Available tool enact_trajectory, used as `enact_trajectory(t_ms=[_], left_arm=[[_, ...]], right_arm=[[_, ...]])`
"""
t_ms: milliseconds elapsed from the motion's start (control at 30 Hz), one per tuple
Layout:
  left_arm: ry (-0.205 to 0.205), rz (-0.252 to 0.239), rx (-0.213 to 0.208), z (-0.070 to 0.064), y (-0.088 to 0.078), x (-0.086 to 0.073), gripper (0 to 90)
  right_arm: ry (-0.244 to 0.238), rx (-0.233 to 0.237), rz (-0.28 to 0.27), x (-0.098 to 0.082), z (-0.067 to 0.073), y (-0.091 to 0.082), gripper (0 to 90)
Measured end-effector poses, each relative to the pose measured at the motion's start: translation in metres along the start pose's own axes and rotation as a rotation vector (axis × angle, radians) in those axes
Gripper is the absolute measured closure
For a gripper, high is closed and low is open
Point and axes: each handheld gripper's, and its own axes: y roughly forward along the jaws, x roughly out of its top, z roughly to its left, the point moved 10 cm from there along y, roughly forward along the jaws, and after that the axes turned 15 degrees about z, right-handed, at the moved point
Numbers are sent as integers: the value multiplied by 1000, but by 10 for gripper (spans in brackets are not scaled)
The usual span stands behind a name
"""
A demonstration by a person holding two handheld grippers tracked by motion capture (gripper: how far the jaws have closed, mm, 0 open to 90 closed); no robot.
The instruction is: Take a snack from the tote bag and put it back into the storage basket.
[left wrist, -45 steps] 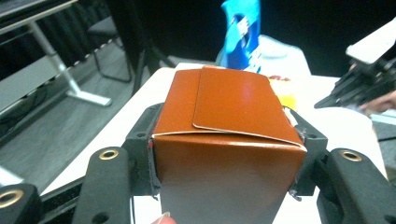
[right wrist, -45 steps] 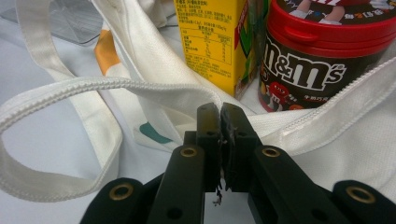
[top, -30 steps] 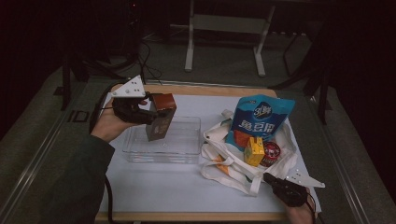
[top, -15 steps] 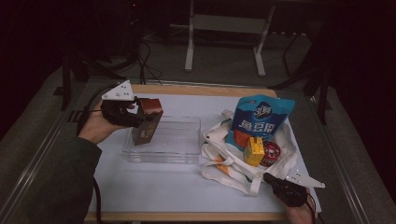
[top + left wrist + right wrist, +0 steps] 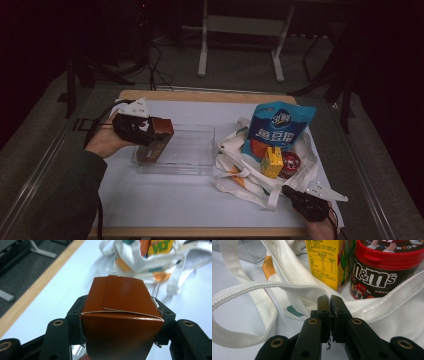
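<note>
Box (image 5: 121,315): brown glossy carton, flap top, tilted | place: over left end of clear tray (image 5: 192,152) | left gripper (image 5: 145,131): clamped on box sides | right gripper (image 5: 329,306): jaws pressed together at bag (image 5: 294,277) edge

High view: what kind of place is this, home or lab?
Most likely a lab or recording room, not a home. A table under a white sheet stands on grey carpet, with cables trailing on the floor and a metal stand behind it. The surroundings are dark.
</note>
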Motion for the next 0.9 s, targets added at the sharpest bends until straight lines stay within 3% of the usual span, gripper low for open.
enact_trajectory(t_ms=[267,567,900], left_arm=[[58,86,-41,-10,22,-1,421],[69,86,-71,-19,43,13,406],[103,134,-103,-34,70,26,394]], right_arm=[[2,2,-1,0,0,0,863],[1,1,-2,0,0,0,862],[2,3,-2,0,0,0,862]])
